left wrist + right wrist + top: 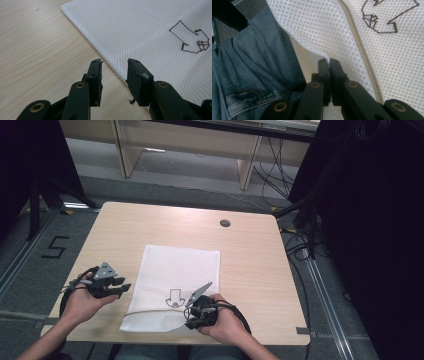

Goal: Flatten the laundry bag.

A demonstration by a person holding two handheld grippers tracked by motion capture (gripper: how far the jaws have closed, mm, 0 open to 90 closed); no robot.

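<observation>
— Mesh bag (177,275) lies flat on the table (250,265), long axis running away from the person, its near end at the table's front edge; which tongs are closer to it?

— Right gripper (192,320), plainly; in the right gripper view its jaws are pressed together on the bag's near hem (322,56), pinching the white mesh at the corner by the tan drawstring (359,42), with the person's jeans (257,72) showing beyond the edge.

— And the left gripper (122,289)?

— Jaws parted with nothing between them; in the left gripper view the bag's left edge (100,51) runs slantwise just ahead of the tips, one jaw over bare wood, the other over the mesh; so the bag lies forward and to that gripper's right.

— So the next move?

— My guess: the left one needs only a short reach to straddle that long side edge, opposite the right's hold at the near corner.
</observation>
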